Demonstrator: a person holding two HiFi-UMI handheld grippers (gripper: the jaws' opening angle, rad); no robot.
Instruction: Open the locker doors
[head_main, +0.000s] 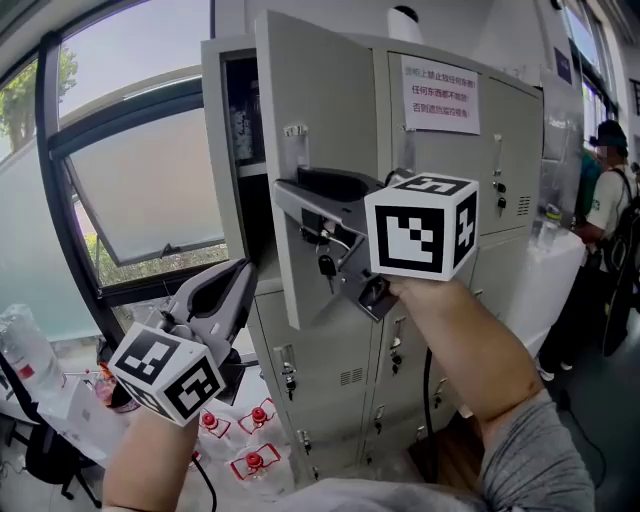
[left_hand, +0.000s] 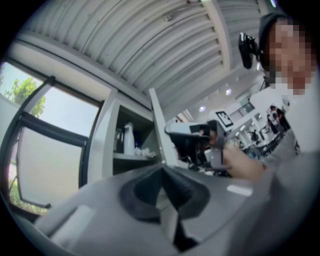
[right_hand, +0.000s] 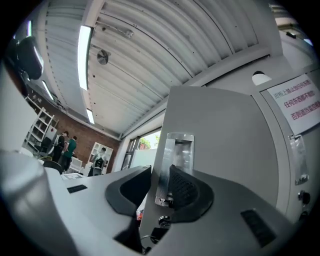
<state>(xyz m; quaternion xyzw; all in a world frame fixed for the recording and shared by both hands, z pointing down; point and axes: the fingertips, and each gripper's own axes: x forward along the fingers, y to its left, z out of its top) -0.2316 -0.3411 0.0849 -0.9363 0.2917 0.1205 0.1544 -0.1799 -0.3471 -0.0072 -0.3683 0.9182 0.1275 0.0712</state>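
A white paper notice (head_main: 439, 94) on a closed locker door (head_main: 430, 155) carries red Chinese print, too small to read.

Top-left locker door (head_main: 310, 150) swung open; notice (head_main: 440, 95) on door to its right. Right gripper (right_hand: 161, 186) astride open door's edge; left gripper (head_main: 240, 278) lower left, apart. Window (head_main: 140, 200) left of lockers (head_main: 470, 300); bottles (head_main: 250, 440) at their foot.

Top-left compartment, behind the swung-out locker door (head_main: 310, 150): 1 shelf (left_hand: 131, 156) carries a white bottle (left_hand: 129, 138), upright, with crumpled white stuff (left_hand: 146, 150) just beside it. Down on the floor (head_main: 590, 420), clear bottles (head_main: 250, 465) sit close to the locker's foot, 3 red caps showing.
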